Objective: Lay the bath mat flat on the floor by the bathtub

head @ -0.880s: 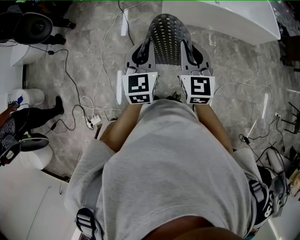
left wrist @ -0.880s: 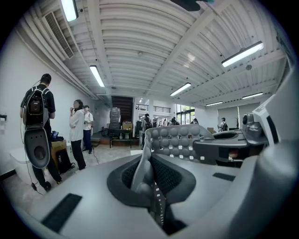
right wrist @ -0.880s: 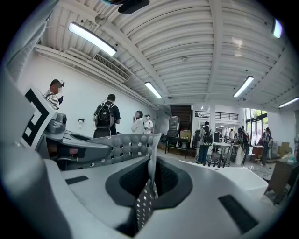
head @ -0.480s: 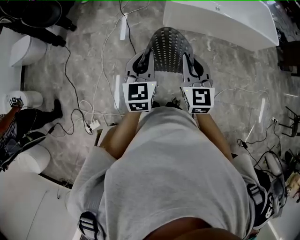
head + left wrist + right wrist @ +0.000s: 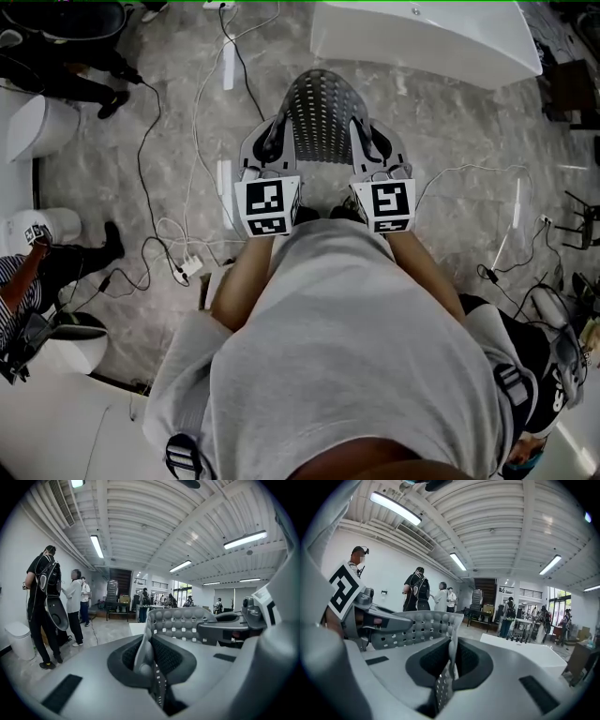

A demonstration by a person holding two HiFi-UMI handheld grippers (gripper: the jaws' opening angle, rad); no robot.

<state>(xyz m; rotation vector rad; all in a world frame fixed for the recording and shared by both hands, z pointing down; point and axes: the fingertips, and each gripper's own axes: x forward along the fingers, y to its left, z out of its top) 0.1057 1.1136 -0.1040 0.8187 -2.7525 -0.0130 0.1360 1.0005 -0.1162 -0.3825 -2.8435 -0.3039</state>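
The bath mat [image 5: 322,114] is grey rubber with rows of small holes. It is held up over the grey floor, just short of the white bathtub [image 5: 427,39]. My left gripper [image 5: 267,150] is shut on the mat's left edge and my right gripper [image 5: 368,145] on its right edge. In the left gripper view the mat [image 5: 180,623] is pinched between the jaws of the left gripper [image 5: 152,656] and bows over to the right gripper [image 5: 234,630]. In the right gripper view the right gripper [image 5: 451,660] clamps the mat [image 5: 419,626].
Cables [image 5: 192,141] and a white power strip [image 5: 190,266] trail over the floor at left. White bins [image 5: 42,225] and a person's legs [image 5: 80,253] are at far left. More cables [image 5: 511,234] and another person [image 5: 539,375] are at right. People [image 5: 47,602] stand farther off in the room.
Both grippers keep their grip on the mat. In the head view the mat and grippers have drifted slightly left, and the bathtub has slid left too.
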